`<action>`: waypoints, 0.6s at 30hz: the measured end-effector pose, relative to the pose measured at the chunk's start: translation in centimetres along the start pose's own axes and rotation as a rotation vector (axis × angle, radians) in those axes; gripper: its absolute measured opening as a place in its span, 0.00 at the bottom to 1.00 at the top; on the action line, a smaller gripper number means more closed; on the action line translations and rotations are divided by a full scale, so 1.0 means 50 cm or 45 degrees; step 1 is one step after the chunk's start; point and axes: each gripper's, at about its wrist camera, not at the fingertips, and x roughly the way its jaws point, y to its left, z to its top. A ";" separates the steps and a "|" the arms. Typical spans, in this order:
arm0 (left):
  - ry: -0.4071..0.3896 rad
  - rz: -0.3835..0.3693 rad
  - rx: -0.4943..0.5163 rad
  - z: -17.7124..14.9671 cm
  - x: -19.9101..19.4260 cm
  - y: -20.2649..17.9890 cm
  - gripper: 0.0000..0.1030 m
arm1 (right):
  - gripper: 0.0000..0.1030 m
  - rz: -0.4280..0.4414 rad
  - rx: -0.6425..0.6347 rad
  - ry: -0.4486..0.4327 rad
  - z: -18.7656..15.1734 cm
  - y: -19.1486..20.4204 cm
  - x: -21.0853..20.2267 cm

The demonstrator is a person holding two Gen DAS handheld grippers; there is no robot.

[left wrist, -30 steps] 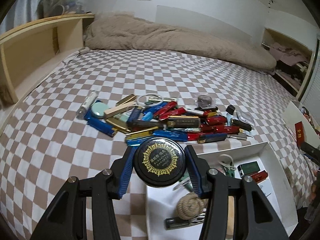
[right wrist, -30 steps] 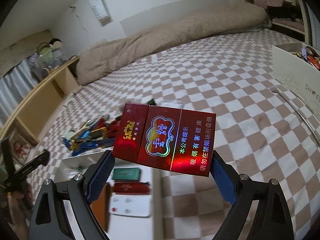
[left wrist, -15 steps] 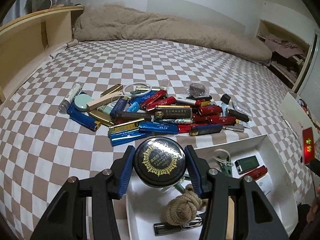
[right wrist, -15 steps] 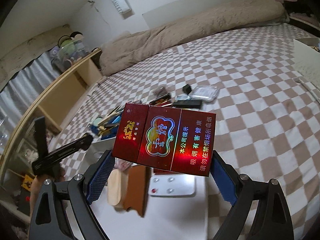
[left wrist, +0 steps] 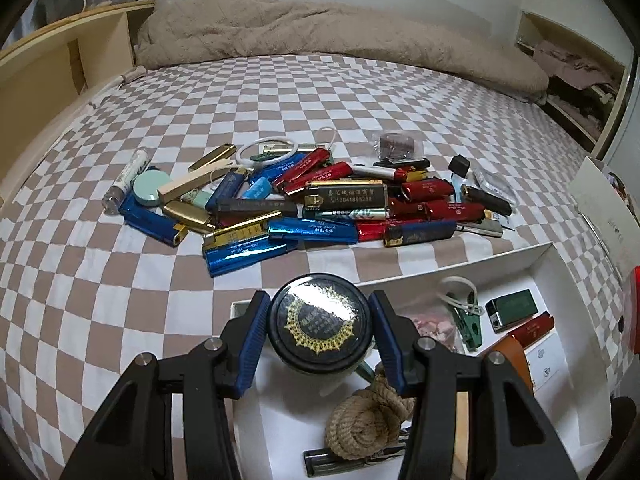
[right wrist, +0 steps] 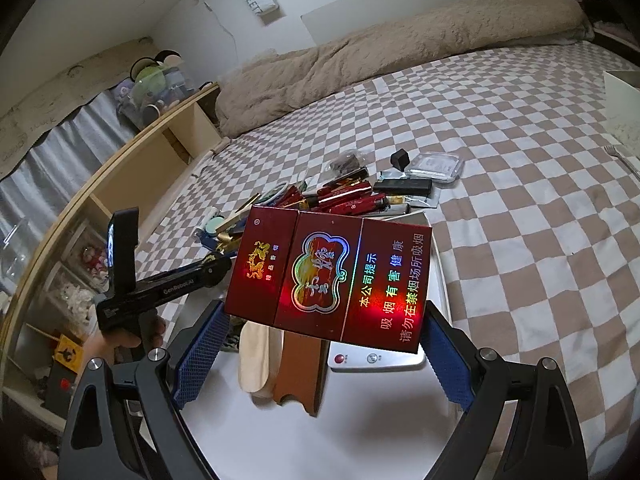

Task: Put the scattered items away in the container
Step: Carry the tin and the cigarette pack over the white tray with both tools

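Note:
My left gripper (left wrist: 319,332) is shut on a round black tin with a gold emblem (left wrist: 319,322), held above the near left corner of the white box (left wrist: 460,270). My right gripper (right wrist: 324,344) is shut on a dark red cigarette pack (right wrist: 328,280), held over the same white box (right wrist: 304,436). A pile of lighters and small items (left wrist: 312,204) lies on the checkered bed beyond the box; it also shows in the right wrist view (right wrist: 340,196). The box holds a rope knot (left wrist: 364,420), a green lighter (left wrist: 514,310) and a red lighter (left wrist: 534,330).
A beige blanket (left wrist: 320,36) lies across the far end of the bed. A wooden shelf (left wrist: 48,68) runs along the left side. Another white box (left wrist: 604,196) stands at the right. The left hand-held gripper body (right wrist: 160,280) shows in the right wrist view.
Both grippers have moved in over the white box with their loads still held. The pile and box look nearer in both views.

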 end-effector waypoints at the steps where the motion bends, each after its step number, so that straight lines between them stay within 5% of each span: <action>1: 0.000 0.003 -0.009 -0.001 -0.001 0.002 0.55 | 0.90 -0.002 0.000 0.003 -0.001 -0.001 0.001; 4: -0.014 -0.007 -0.034 -0.002 -0.008 0.009 0.63 | 0.90 -0.010 0.001 0.019 -0.009 -0.002 0.003; 18: -0.044 -0.050 -0.020 -0.019 -0.042 0.000 0.63 | 0.90 -0.153 -0.072 0.167 -0.062 0.008 0.029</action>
